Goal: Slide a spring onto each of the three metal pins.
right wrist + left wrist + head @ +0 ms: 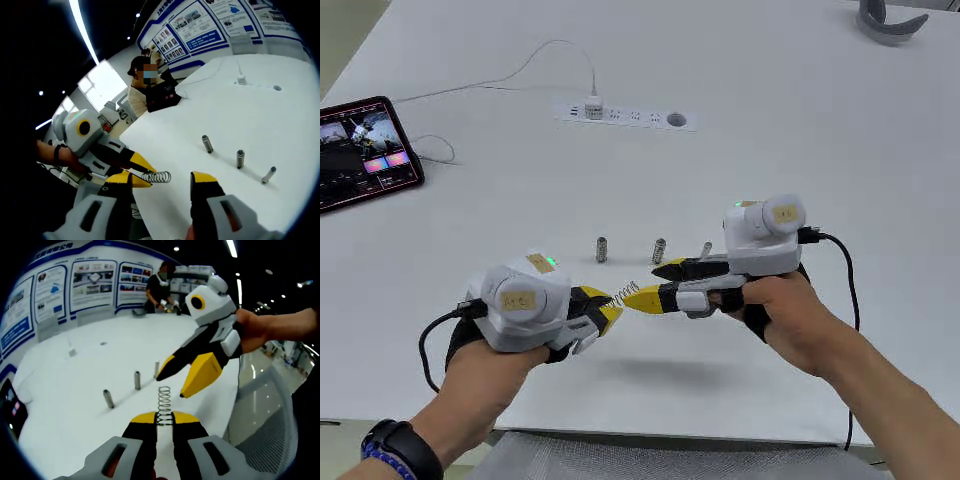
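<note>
Here L gripper (164, 416) jaws pinch spring (164, 397) end; R gripper (168, 179) jaws apart beside it.

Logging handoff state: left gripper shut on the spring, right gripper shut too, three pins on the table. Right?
One thing is wrong: the right gripper is open, with its jaws spread, as the right gripper view shows. The rest holds: the left gripper is shut on the spring, and the three pins are on the table.

tablet (365, 150) cut off left, spring (164, 399) base hidden
</note>
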Motion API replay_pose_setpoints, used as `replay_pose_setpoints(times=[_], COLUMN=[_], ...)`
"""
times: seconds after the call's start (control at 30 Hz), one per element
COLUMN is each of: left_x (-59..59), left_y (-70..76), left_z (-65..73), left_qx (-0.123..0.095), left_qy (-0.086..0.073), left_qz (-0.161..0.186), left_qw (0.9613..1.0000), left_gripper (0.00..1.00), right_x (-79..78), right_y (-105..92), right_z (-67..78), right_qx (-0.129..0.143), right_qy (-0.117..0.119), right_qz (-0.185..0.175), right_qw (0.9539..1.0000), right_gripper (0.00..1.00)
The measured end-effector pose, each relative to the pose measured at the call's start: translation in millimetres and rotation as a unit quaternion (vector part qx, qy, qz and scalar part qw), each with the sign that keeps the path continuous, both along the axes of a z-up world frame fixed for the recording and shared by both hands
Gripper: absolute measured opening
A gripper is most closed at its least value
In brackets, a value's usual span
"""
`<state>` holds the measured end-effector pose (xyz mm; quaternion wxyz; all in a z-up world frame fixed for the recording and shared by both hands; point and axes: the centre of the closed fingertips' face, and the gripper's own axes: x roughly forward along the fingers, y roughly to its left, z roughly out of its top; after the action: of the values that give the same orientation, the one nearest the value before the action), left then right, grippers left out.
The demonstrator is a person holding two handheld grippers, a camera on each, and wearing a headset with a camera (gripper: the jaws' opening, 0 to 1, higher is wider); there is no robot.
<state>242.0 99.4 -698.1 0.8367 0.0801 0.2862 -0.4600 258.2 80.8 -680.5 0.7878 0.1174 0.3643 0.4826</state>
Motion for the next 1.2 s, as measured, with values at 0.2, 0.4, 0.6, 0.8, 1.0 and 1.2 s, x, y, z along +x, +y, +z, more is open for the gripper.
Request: replay_pose_setpoints(times=[0.2,0.4,0.6,0.8,1.0,1.2], left_x=[-1.5,-2.7,-3.3,-3.8,-3.6,-4.8], left_y=[-5.0,-10.2,-16.6,-20.0,-20.4,-19.3], left_z=[8.2,17.7,27.7,32.5,34.1,31.1], left_qx=[-0.005,-0.012,-0.018,-0.02,-0.02,-0.017], left_qy=[-0.007,-0.013,-0.025,-0.03,-0.032,-0.03], left_qz=[-0.003,-0.008,-0.016,-0.022,-0.026,-0.029], left_qw=[1.0,0.9998,0.9994,0.9991,0.9989,0.999], left_gripper=[0.1,0.1,0.1,0.1,0.1,0.1], right_x=[0.6,-3.1,-3.2,-4.3,-4.7,-8.0], right_y=[3.7,5.2,4.1,4.8,4.2,6.5], right_z=[5.7,4.8,7.2,14.4,17.7,19.3], right_qx=[0.029,0.04,0.061,0.083,0.093,0.093], right_qy=[0.013,0.026,0.04,0.047,0.053,0.047], right_qz=[-0.008,-0.009,-0.02,-0.024,-0.025,-0.018], right_qw=[0.9995,0.9988,0.9971,0.9952,0.9939,0.9944], right_gripper=[0.35,0.3,0.28,0.22,0.19,0.17])
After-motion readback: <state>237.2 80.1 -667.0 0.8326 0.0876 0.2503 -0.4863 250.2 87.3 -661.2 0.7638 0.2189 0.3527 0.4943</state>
